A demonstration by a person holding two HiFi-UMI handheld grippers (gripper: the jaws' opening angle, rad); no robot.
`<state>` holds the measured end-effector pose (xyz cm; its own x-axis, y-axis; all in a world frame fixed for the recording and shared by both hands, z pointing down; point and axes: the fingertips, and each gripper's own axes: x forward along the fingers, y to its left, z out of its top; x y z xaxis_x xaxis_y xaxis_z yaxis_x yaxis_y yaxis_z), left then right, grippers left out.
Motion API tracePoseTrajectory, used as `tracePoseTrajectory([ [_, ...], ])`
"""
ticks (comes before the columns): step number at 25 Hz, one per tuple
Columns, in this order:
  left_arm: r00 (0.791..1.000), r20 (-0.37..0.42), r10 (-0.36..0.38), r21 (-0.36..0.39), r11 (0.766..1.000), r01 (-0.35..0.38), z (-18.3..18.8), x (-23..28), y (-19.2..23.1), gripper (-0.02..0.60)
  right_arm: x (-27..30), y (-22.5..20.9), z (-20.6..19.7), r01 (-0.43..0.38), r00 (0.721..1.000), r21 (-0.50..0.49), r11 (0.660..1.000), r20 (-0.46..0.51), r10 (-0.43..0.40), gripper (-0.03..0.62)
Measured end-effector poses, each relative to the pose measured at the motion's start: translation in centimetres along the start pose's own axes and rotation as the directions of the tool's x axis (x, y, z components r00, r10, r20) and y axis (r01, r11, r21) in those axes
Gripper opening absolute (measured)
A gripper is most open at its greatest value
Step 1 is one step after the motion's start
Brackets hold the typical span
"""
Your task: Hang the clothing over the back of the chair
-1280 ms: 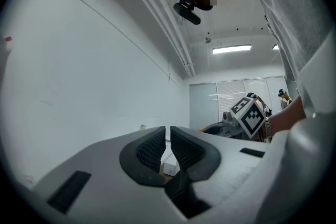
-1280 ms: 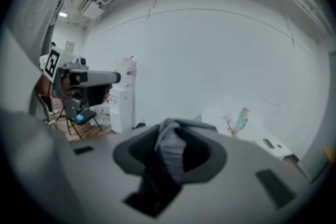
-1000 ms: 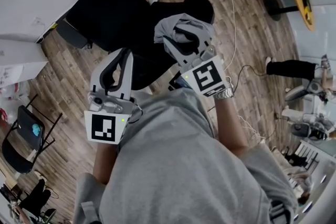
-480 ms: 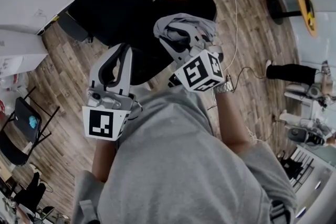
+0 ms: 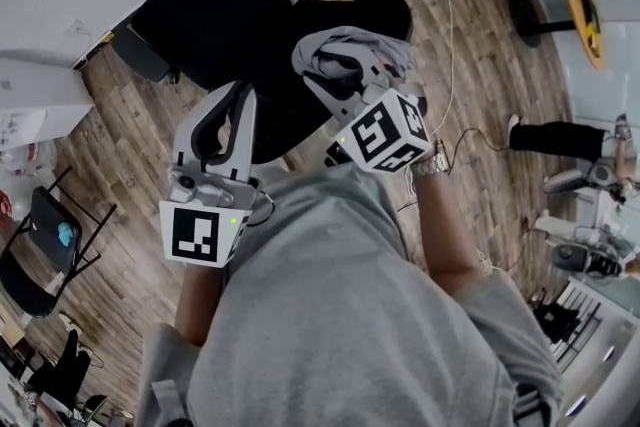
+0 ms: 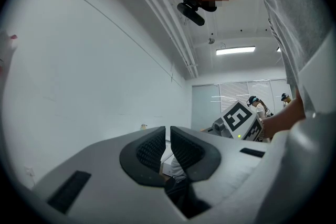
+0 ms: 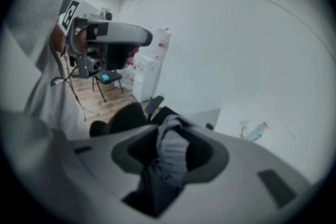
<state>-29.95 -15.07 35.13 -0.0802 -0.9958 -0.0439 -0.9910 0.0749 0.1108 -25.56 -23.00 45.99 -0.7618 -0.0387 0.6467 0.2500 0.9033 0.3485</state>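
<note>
Right gripper: jaws have just been opening, loosening around the gray garment bunched between them.
Left gripper: jaws sitting nearly together, carrying nothing.
Garment: lying heaped on the black chair back, upper centre.
Progress: seemingly nearing the end; releasing and spreading are remaining.
</note>
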Motion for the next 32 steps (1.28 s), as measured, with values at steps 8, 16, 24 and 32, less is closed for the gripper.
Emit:
tracePoseTrajectory([
  [8, 1.0, -0.004, -0.017, -0.005, 1.0, 0.017, -0.1, -0.1, -0.4, 0.057, -0.8, -0.3, 0.3, 0.037, 0.999, 0.029, 0.999, -0.007, -0.037, 0.201],
  [16, 0.999, -0.005, -0.033, 0.003, 0.999, 0.033, -0.1, -0.1, -0.6, 0.057, -2.1, -0.7, 0.1, 0.076, 0.997, 0.085, 0.993, 0.002, -0.077, 0.215],
  [24, 0.998, -0.02, -0.053, 0.002, 0.999, 0.053, -0.4, 0.3, -0.8, 0.057, -3.1, -1.6, -0.4, 0.111, 0.993, 0.163, 0.98, 0.027, -0.117, 0.216],
  [32, 0.993, -0.034, -0.112, 0.004, 0.994, 0.113, -0.8, 1.3, -1.9, 0.057, -4.5, -2.1, -1.0, 0.151, 0.986, 0.226, 0.962, 0.035, -0.163, 0.216],
])
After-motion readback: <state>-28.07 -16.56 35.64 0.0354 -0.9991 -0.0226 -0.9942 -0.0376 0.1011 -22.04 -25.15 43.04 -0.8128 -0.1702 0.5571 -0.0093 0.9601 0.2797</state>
